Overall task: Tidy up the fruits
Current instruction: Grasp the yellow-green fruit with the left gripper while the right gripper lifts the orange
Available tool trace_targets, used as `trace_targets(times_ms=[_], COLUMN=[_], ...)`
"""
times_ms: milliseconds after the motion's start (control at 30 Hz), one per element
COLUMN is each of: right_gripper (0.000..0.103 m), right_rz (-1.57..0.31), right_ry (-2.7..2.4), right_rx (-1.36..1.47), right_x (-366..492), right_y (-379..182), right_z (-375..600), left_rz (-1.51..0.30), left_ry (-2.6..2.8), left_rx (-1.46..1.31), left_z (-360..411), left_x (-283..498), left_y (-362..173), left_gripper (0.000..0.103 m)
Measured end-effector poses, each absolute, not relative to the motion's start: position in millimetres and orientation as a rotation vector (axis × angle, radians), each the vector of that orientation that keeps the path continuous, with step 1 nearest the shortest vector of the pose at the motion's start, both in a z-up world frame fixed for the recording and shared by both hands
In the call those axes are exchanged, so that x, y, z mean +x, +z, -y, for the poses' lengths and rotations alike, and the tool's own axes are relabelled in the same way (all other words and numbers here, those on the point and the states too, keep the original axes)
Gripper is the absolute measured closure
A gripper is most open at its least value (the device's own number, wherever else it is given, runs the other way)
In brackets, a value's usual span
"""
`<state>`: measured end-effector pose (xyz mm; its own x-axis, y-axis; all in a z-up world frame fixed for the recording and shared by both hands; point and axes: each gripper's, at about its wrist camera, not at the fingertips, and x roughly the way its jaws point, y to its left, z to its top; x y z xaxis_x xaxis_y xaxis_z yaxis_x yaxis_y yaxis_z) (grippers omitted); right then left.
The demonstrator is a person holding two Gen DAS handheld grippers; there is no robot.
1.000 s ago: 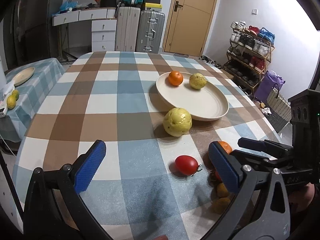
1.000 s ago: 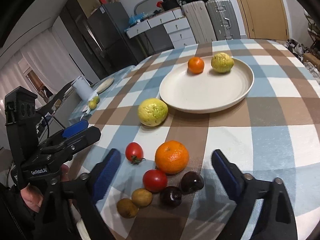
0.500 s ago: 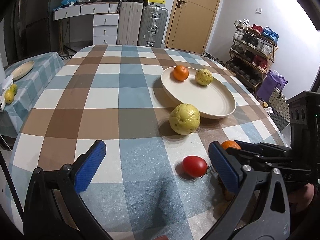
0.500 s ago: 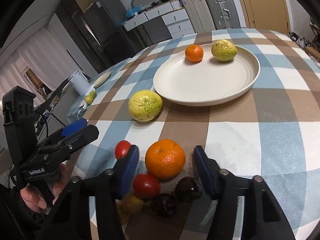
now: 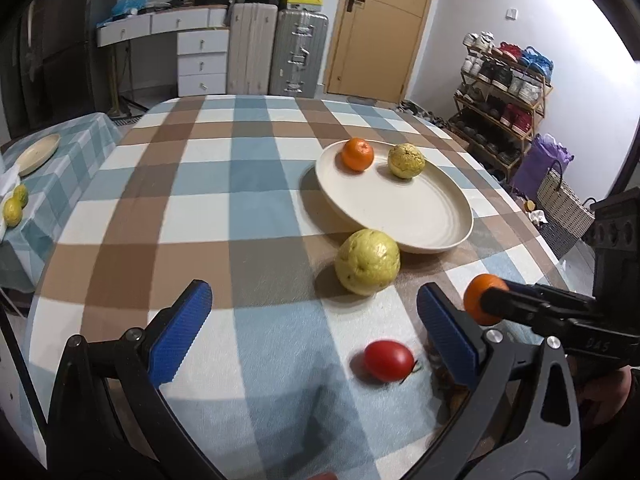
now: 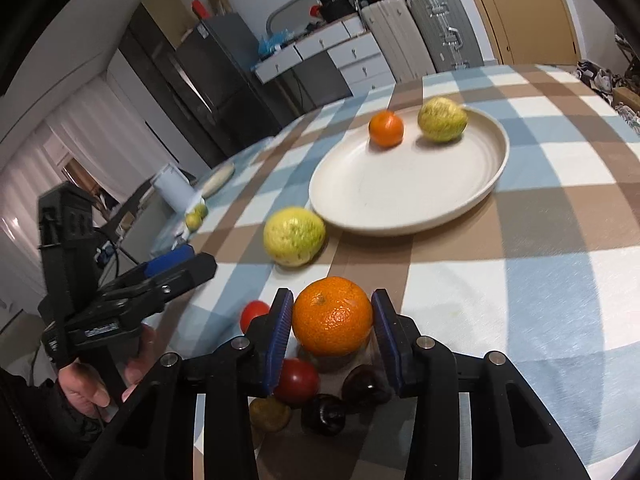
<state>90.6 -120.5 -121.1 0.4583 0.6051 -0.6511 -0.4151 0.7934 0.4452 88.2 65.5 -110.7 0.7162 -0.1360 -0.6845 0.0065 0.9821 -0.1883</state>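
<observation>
The right claw (image 6: 332, 334) is closing on the orange (image 6: 332, 316), its pads against both sides of the fruit, low over the tabletop (image 6: 540, 280), with the plate (image 6: 400, 200) straight ahead beyond it, while the left claw (image 5: 312, 328) gapes empty.

Checked-cloth table (image 5: 200, 216), cream plate (image 5: 440, 236) lay on it, yellow-green fruit (image 5: 367, 267) just beside plate, red tomato (image 5: 388, 361), dark fruits (image 6: 366, 384) clustered near edge.
</observation>
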Motion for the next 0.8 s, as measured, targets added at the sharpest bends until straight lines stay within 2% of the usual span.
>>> trace_targets(times_ms=[367, 633, 733, 800], right_gripper=[0.062, 0.062, 0.062, 0.062], right_rz=[-0.816, -0.819, -0.819, -0.822], right_ry=[0.652, 0.657, 0.659, 0.660], right_rx=[0.270, 0.274, 0.276, 0.279], right_x=[92, 98, 100, 101], right_y=[-102, -108, -109, -110], right_z=[148, 153, 153, 153], left_rz=[-0.877, -0.901, -0.910, -0.922], left_ry=[-0.179, -0.237, -0.260, -0.285], left_rx=[-0.162, -0.153, -0.164, -0.173], left_z=[-47, -34, -33, -33], left_x=[144, 164, 168, 169], left_y=[-122, -130, -133, -135], left_gripper=[0.001, 0.002, 0.012, 0.028])
